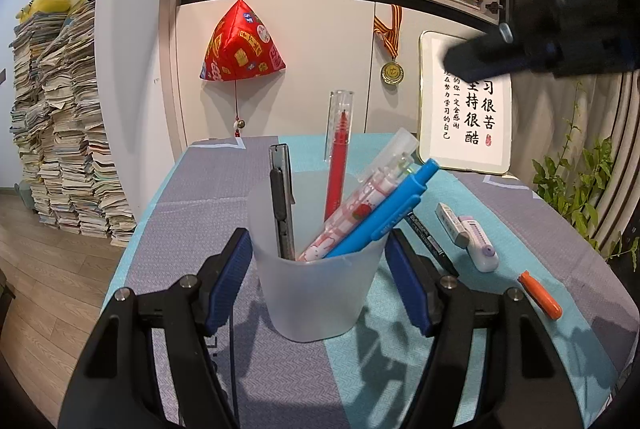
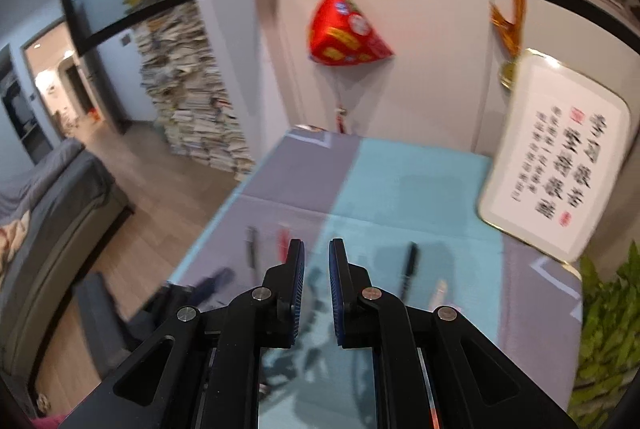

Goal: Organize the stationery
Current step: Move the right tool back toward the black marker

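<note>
In the left wrist view a frosted plastic cup (image 1: 316,293) stands on the table between my left gripper's (image 1: 318,235) blue pads, which press on its sides. A grey utility knife (image 1: 282,205), a red pen (image 1: 338,165), a pink-and-white pen (image 1: 360,201) and a blue pen (image 1: 384,213) stick out of the cup. To its right lie a black pen (image 1: 432,243), a white eraser (image 1: 452,223), a purple correction tape (image 1: 480,245) and an orange marker (image 1: 540,295). My right gripper (image 2: 316,245) hovers above the table, shut and empty; it shows blurred at upper right (image 1: 472,59).
The table wears a grey and teal cloth (image 1: 200,197). A framed calligraphy board (image 1: 468,117) leans at the back right, with a green plant (image 1: 576,185) beside it. A red ornament (image 1: 240,45) hangs on the cabinet behind. A tall paper stack (image 1: 64,125) stands on the floor at left.
</note>
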The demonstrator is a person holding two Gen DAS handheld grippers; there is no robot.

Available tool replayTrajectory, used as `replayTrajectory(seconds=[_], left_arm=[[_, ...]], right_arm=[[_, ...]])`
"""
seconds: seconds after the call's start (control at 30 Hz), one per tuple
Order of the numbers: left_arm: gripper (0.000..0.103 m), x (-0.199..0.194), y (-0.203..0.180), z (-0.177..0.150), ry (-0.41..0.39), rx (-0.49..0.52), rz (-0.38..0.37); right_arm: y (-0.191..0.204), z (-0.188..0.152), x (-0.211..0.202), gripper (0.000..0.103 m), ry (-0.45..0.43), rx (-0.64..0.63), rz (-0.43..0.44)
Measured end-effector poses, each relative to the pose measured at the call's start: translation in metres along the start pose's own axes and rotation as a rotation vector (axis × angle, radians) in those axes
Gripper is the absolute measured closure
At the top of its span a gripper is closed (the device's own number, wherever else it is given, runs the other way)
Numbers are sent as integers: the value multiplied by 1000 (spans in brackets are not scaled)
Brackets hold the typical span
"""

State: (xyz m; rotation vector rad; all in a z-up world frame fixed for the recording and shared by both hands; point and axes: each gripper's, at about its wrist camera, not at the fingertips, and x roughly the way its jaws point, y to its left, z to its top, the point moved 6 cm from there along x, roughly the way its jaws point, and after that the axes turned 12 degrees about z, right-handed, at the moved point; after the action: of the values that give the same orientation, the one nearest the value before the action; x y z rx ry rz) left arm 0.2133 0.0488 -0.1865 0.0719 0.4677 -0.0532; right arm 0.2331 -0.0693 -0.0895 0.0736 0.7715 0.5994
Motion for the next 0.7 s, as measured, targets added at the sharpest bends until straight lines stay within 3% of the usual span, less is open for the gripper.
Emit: replayTrajectory(seconds=[0.17,0.33,0.7], left_arm=[[35,0,0,0,0,0,0],[35,0,0,0,1,0,0],[34,0,0,-2,6,-2,-2]], right_arm=[[-50,-33,21,92,97,87,-122],[-78,-69,55,92,206,175,-137],[-90,-92,95,92,293,208,-145]])
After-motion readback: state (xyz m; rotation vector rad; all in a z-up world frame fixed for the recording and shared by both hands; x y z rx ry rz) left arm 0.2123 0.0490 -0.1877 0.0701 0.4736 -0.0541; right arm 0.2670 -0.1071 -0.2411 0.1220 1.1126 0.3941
